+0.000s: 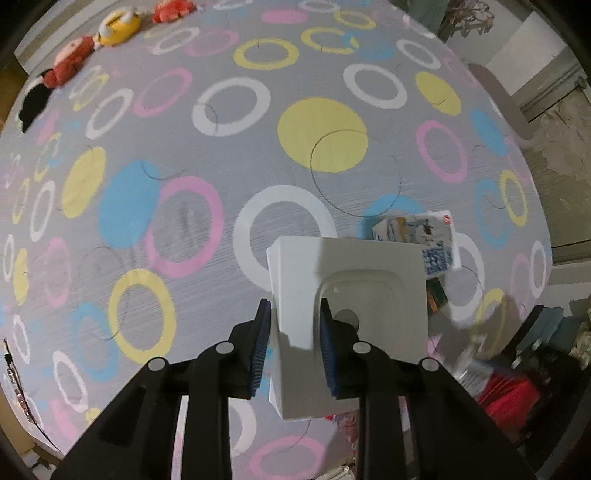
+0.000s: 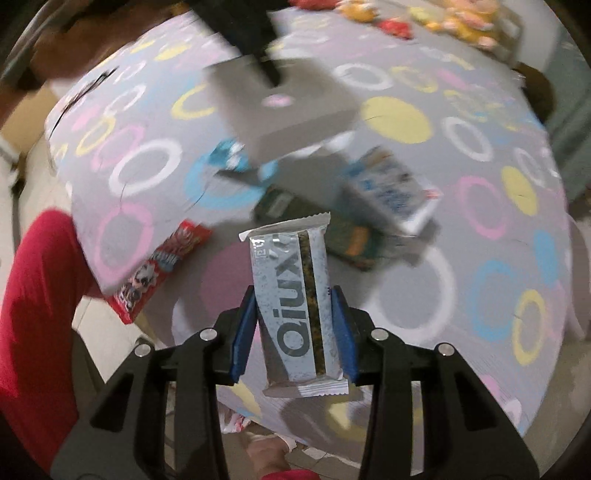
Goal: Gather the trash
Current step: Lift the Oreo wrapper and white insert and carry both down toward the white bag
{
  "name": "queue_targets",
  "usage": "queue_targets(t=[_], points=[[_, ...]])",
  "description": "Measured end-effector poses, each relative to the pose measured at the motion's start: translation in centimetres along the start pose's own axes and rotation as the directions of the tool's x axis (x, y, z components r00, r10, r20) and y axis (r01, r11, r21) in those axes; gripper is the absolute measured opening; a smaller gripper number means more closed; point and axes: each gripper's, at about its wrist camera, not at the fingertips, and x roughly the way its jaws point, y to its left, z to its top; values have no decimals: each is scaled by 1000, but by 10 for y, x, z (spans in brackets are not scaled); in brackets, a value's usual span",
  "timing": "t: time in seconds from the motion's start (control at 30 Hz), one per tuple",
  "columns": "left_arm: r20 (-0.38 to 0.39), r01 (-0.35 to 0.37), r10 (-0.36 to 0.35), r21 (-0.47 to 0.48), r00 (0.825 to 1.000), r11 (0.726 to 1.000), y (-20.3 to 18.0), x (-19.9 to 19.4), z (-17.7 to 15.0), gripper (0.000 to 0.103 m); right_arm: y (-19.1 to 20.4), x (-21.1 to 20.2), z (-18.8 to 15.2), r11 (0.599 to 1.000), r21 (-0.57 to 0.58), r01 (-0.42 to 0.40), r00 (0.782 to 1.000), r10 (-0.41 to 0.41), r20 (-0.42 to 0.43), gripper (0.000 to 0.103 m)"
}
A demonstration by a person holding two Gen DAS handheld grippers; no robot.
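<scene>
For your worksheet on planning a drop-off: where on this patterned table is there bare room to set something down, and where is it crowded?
Bare room: the broad middle and left of the table, between the plush toys at the far edge and the white container. Crowded: the near right, where the milk carton, green packet and red packet lie.

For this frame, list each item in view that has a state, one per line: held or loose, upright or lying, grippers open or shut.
left gripper: shut on the white bin's wall
white bin: held, lifted over the table
right gripper: shut on the snack bar wrapper
snack bar wrapper: held, sealed ends intact
blue-and-white carton: lying loose on the table
red snack packet: lying at the table edge, partly overhanging
</scene>
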Motion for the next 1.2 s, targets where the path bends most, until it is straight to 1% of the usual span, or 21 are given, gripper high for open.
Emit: queue_targets(t=[0.1,0.13,0.23,0.5,0.6,0.67,0.73,0.9,1.03,1.2], points=[[39,-3,3,-5,999,1000,-1,-27,-19,26,-11,-28,1,998,53,41,998,-43,43,39],[45,-10,10,-5,999,1000,-5,-30,-19,26,-14,-38,0,996,68,59,996,-63,58,39],[68,-13,13,-7,998,1000,-9,-46,-38,26,-17,-67,-1,989,112,96,989,-107,102,39],[122,-28,28,-7,992,1000,-20,-89,-91,26,-5,-121,-9,980,170,105,971,-138,196,39],[134,-29,30,-4,991,1000,-25,-100,-112,26,7,-138,-14,979,174,102,964,-141,228,39],[137,-39,39,-5,990,999,-30,-104,-128,26,14,-146,-17,979,177,98,961,-139,237,39],[140,-33,34,-5,990,999,-36,-108,-144,26,23,-152,-22,979,176,101,959,-143,244,39],[153,-34,35,-6,988,999,-47,-113,-182,26,52,-165,-44,978,178,111,956,-154,250,39],[162,-39,37,10,986,999,-62,-115,-218,26,73,-173,-61,975,198,101,953,-152,262,39],[183,-37,34,15,983,999,-77,-115,-258,26,104,-182,-80,977,175,121,949,-166,268,39]])
